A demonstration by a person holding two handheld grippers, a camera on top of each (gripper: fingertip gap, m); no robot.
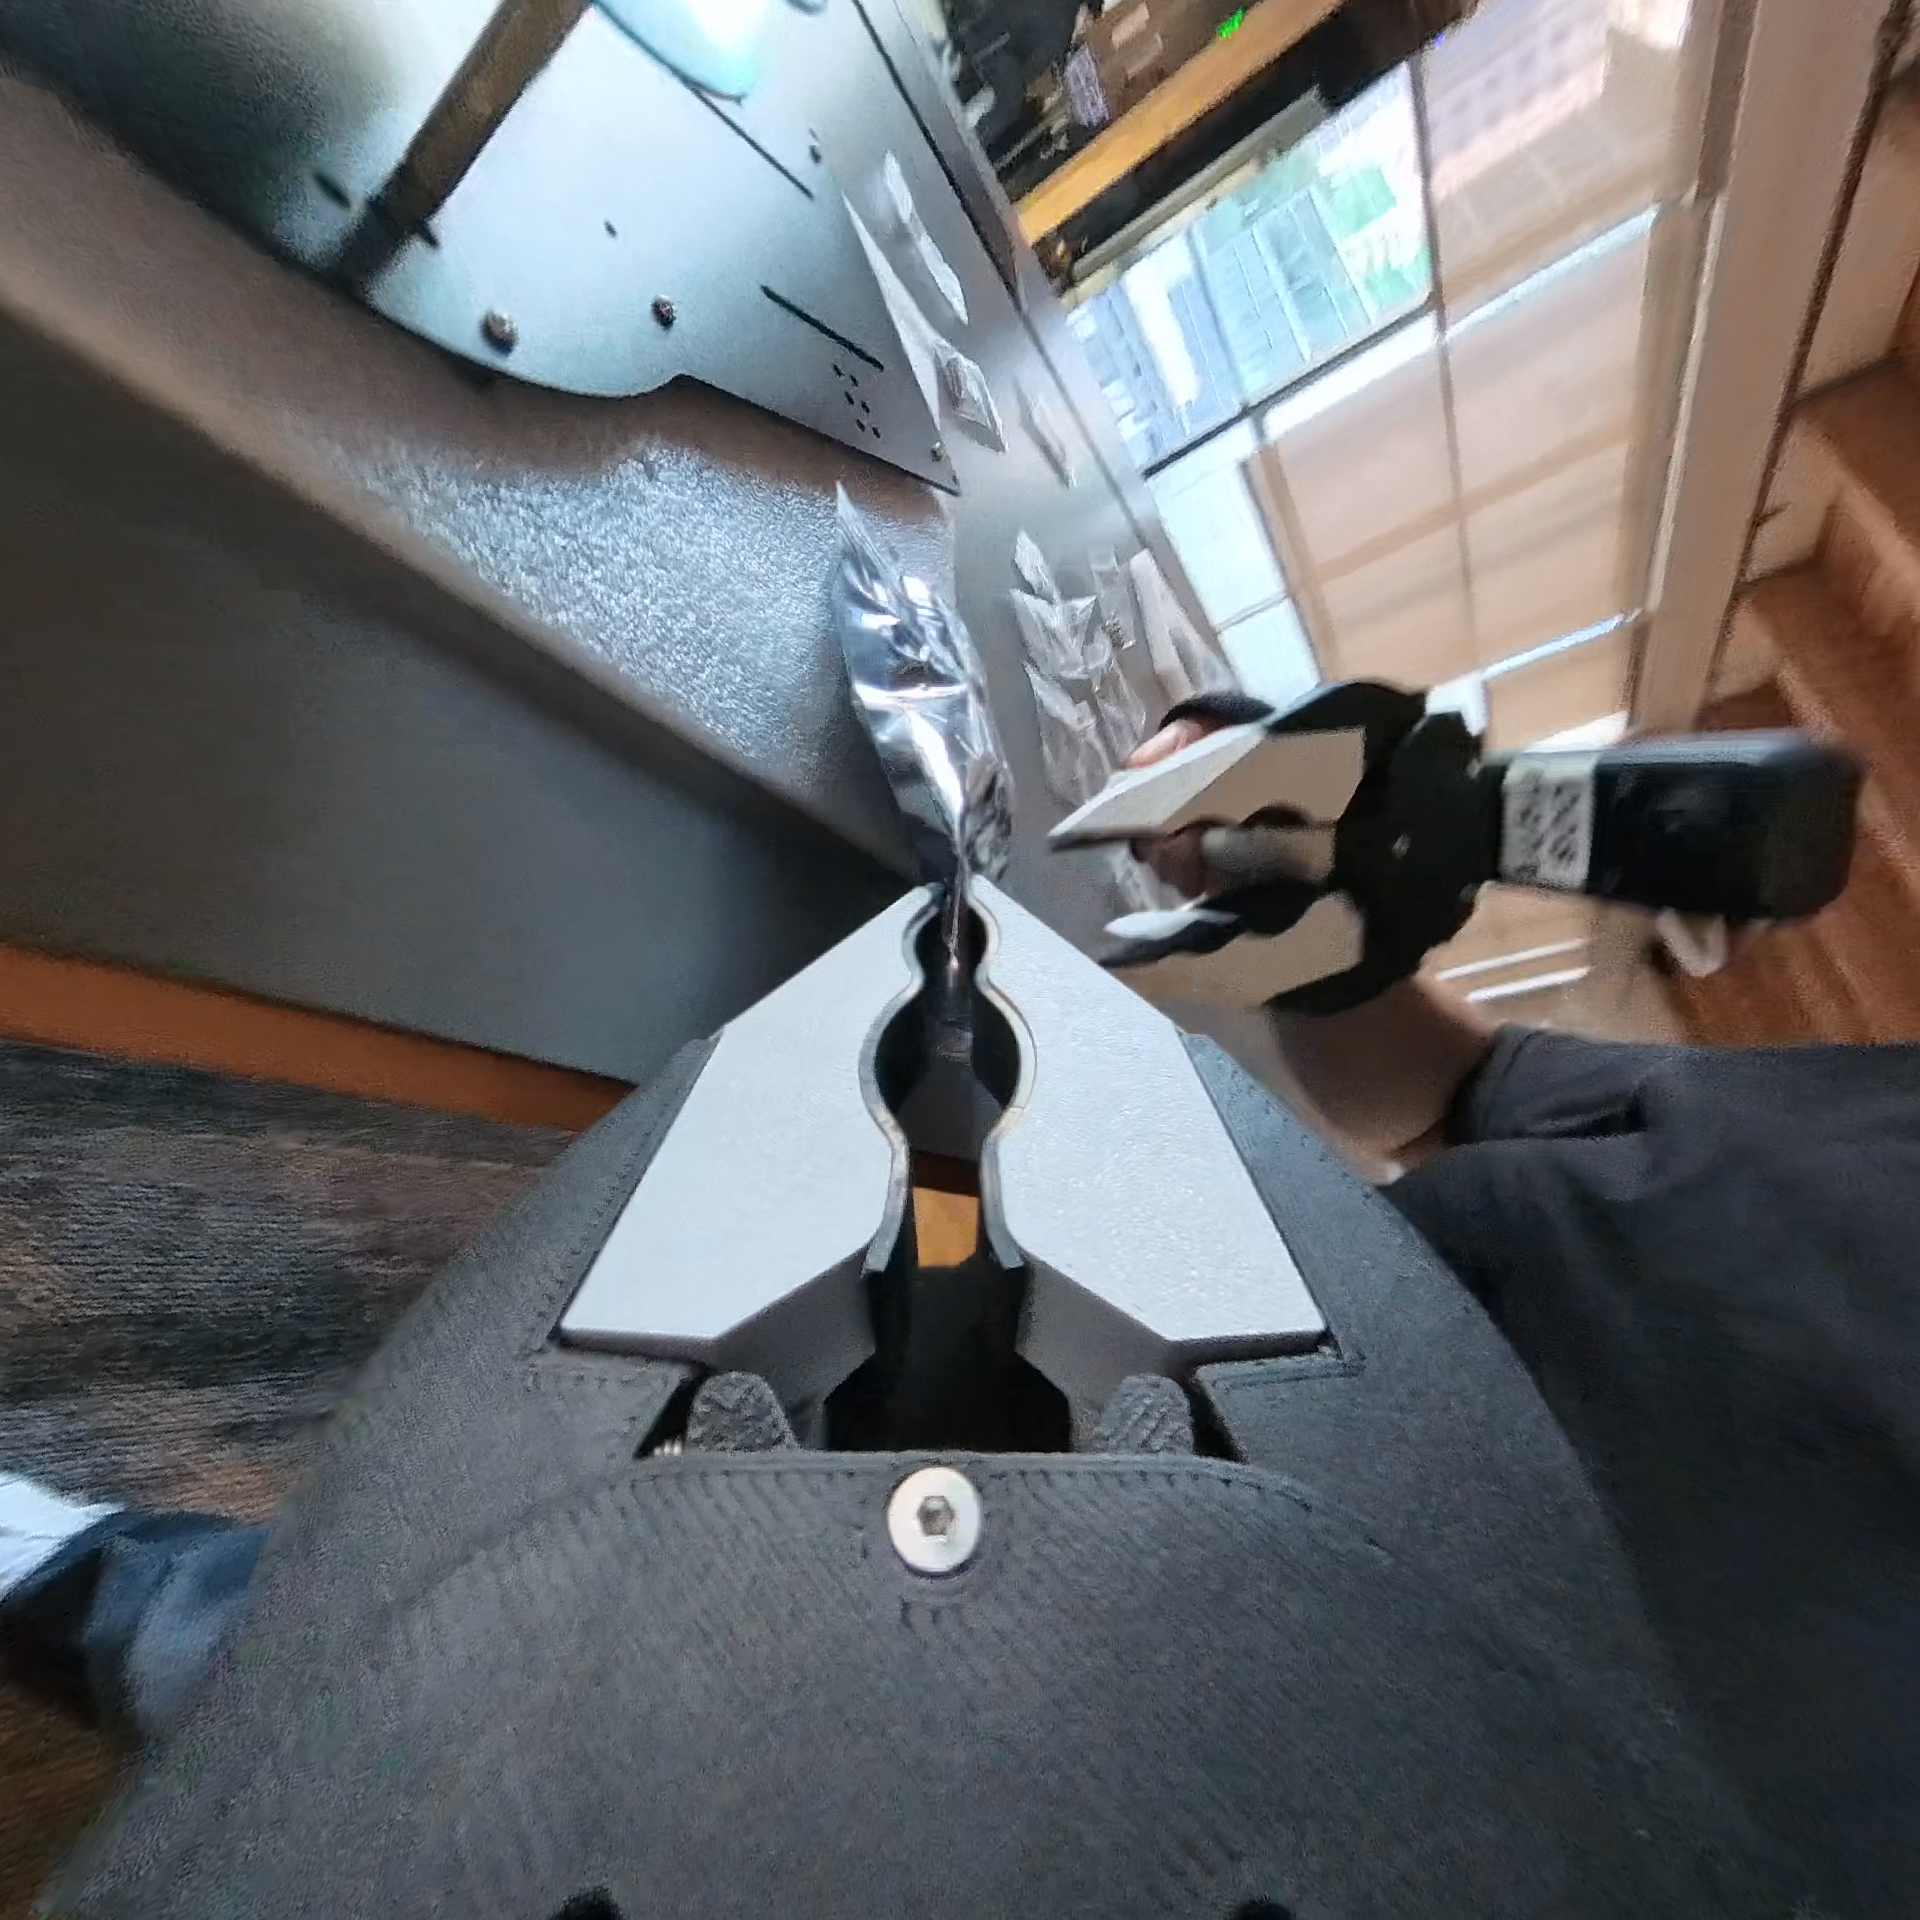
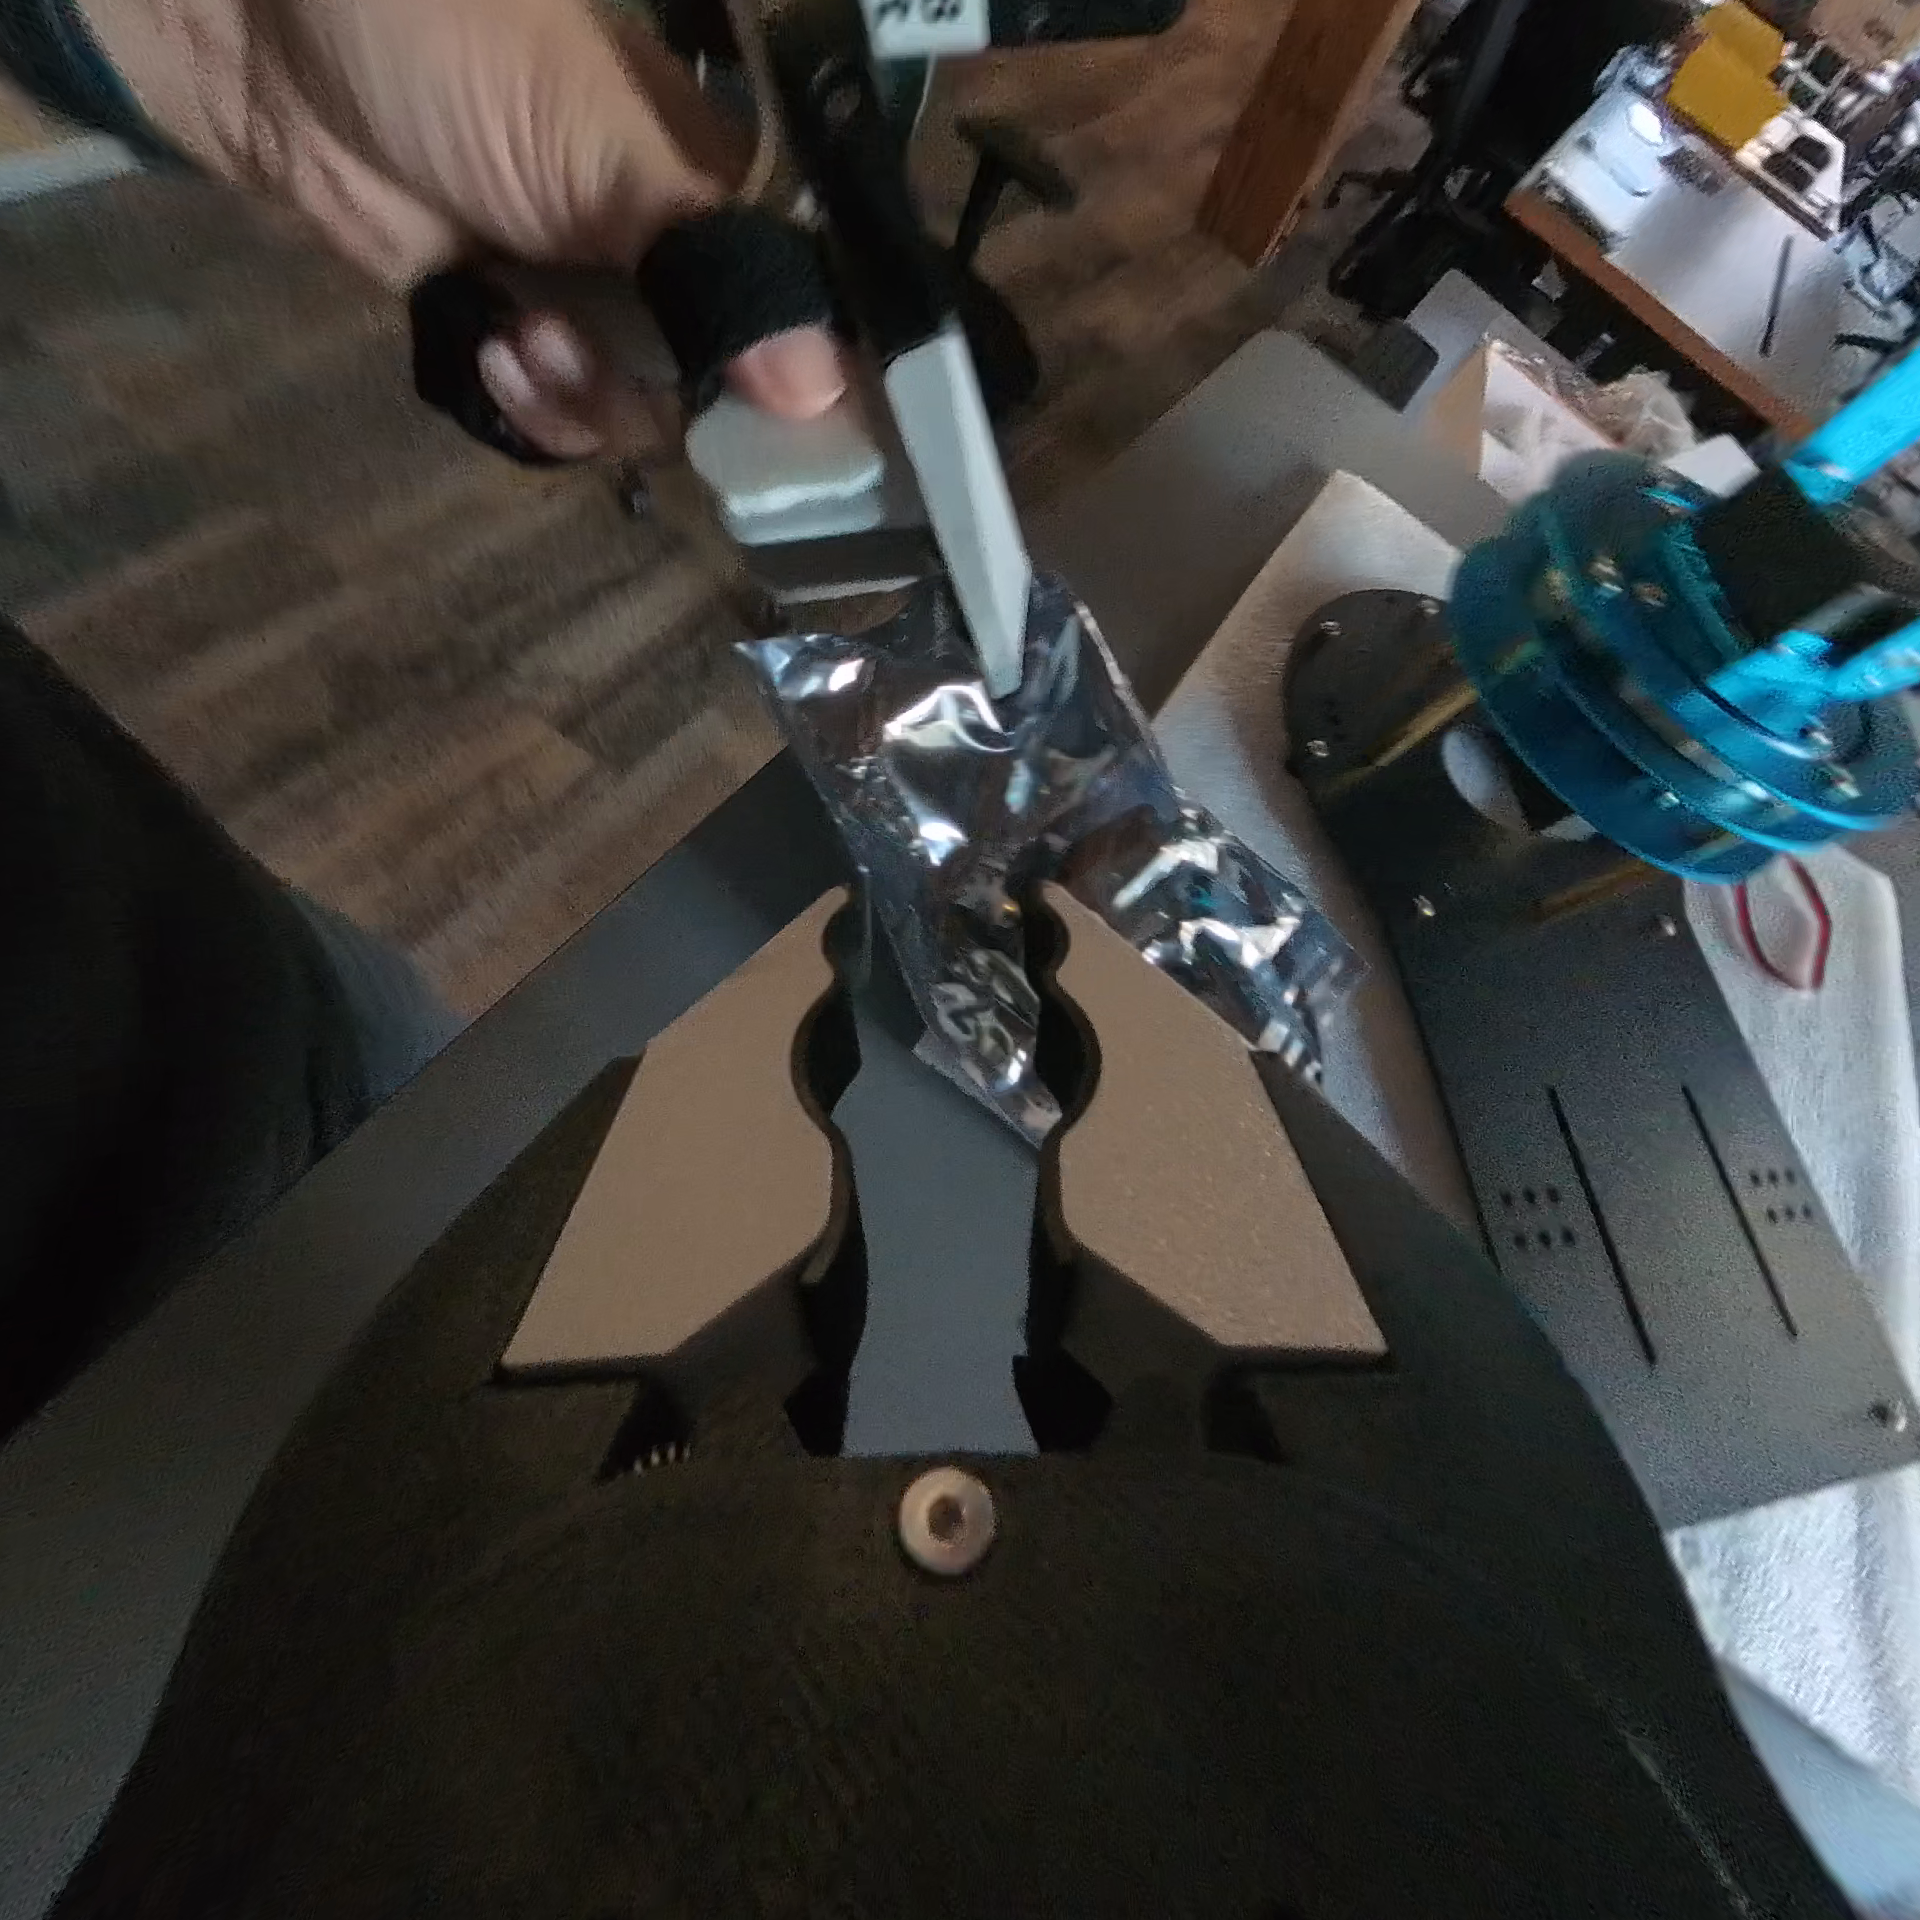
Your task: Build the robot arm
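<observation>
**Silver foil bag held between two hand-held grippers over a grey table**

In my left wrist view, the left gripper (image 1: 954, 904) sits at centre frame with its grey fingertips (image 1: 1049, 997) nearly together, pinching the lower end of a crinkled silver foil bag (image 1: 925, 717). The bag stands up and away from the tips, its long axis running from the centre toward the upper middle of the frame, leaning slightly left. Behind it, upper left, lies a grey table (image 1: 416, 644) with a pale metal plate (image 1: 623, 260) on it. At right centre, the right gripper (image 1: 1091, 873) points in toward the bag from the right, its jaws apart, holding nothing that I can see.

In my right wrist view, the same bag (image 2: 997, 790) lies diagonally at centre, long axis from upper left to lower right. Its near end lies between my right gripper (image 2: 940, 914) fingers, which stand apart, not clamped on it. The left gripper's finger comes down from the top centre onto the bag's far end. At right sit a black perforated plate (image 2: 1621, 1195) and a blue ringed assembly (image 2: 1662, 675) on white padding (image 2: 1818, 1621).
</observation>
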